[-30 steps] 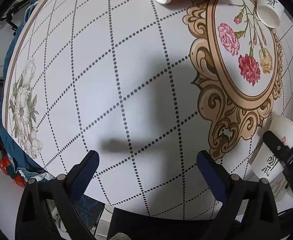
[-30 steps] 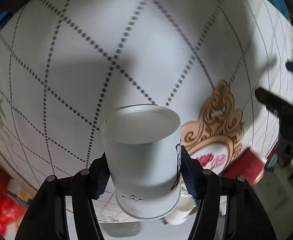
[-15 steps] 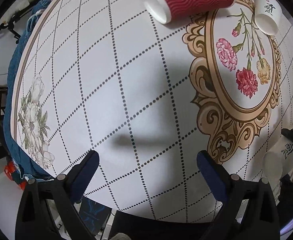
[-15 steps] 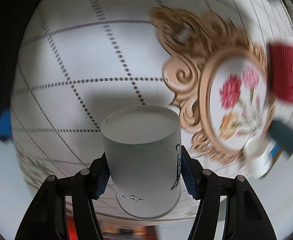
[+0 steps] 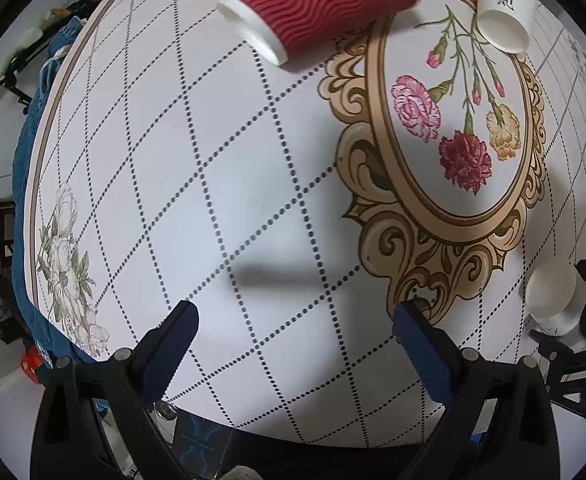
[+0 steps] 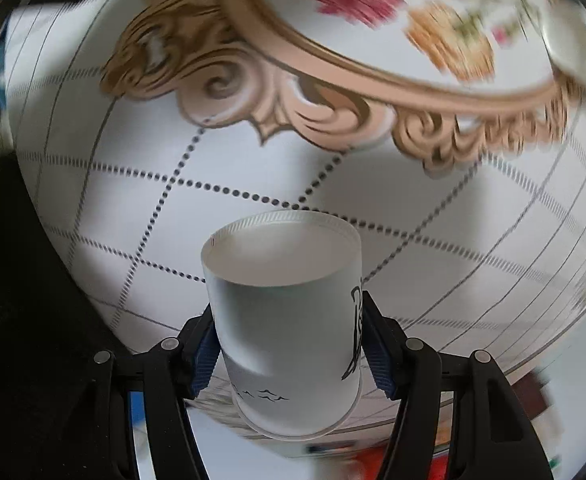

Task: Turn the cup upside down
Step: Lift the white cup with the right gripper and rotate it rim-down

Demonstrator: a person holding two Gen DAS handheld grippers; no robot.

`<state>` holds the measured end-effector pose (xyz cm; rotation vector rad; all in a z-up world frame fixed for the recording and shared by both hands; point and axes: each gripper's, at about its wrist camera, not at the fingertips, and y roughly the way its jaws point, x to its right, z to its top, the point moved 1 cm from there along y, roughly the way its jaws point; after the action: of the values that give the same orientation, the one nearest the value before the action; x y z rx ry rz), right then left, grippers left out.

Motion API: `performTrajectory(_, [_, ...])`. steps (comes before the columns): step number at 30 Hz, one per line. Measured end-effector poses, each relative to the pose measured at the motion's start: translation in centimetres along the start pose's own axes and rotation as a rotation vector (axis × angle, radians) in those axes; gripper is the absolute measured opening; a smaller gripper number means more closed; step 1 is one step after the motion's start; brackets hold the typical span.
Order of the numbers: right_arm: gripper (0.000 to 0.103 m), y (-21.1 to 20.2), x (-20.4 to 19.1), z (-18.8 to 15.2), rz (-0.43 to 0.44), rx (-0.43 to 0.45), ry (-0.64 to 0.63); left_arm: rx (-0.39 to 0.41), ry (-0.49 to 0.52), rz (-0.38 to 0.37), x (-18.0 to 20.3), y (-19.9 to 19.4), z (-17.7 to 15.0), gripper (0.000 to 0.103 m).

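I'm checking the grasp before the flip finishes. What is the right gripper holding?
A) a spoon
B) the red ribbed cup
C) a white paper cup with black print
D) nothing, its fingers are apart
C: in the right wrist view the right gripper has both blue pads pressed against the white paper cup.

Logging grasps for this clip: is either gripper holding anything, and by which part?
The right gripper clamps the white paper cup across its side wall. The left gripper is open and holds nothing.

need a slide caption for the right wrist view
Right gripper holds a white paper cup base-forward above the patterned tablecloth.
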<state>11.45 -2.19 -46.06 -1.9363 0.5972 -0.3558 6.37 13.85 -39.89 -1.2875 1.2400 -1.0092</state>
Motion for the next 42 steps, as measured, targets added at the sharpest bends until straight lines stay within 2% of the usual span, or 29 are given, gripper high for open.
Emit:
performTrajectory(7, [0.065, 1.4, 4.1, -0.7, 0.170, -0.028, 0.252, -0.001, 0.035, 0.006, 3.5, -0.4, 0.9, 0.100])
performTrajectory(12, [0.067, 2.1, 7.4, -0.6, 0.202, -0.019, 0.327, -0.001, 0.059, 0.010, 5.3, -0.7, 1.1, 0.100])
performTrajectory(14, [0.069, 2.7, 8.3, -2.3, 0.184, 0.001, 0.384, 0.000, 0.069, 0.013, 5.6, -0.7, 1.0, 0.100])
performTrajectory(16, [0.081, 2.7, 9.3, -2.3, 0.190, 0.008, 0.389, 0.000, 0.076, 0.014, 5.9, -0.6, 1.0, 0.100])
performTrajectory(27, [0.082, -0.8, 10.9, -2.0, 0.111, 0.060, 0.406, 0.011, 0.106, 0.013, 6.7, -0.8, 0.9, 0.100])
performTrajectory(30, [0.081, -0.6, 11.2, -1.6, 0.124, 0.075, 0.423, 0.015, 0.116, 0.017, 7.3, -1.1, 0.9, 0.100])
performTrajectory(34, [0.067, -0.6, 12.1, -1.7, 0.155, 0.106, 0.450, 0.020, 0.125, 0.021, 7.3, -1.1, 0.9, 0.100])
performTrajectory(38, [0.063, -1.0, 11.3, -2.4, 0.173, 0.155, 0.489, 0.019, 0.132, 0.023, 8.4, -1.2, 0.9, 0.100])
performTrajectory(42, [0.063, -1.8, 12.5, -4.4, 0.199, 0.231, 0.554, 0.019, 0.143, 0.020, 8.3, -1.6, 1.3, 0.100])
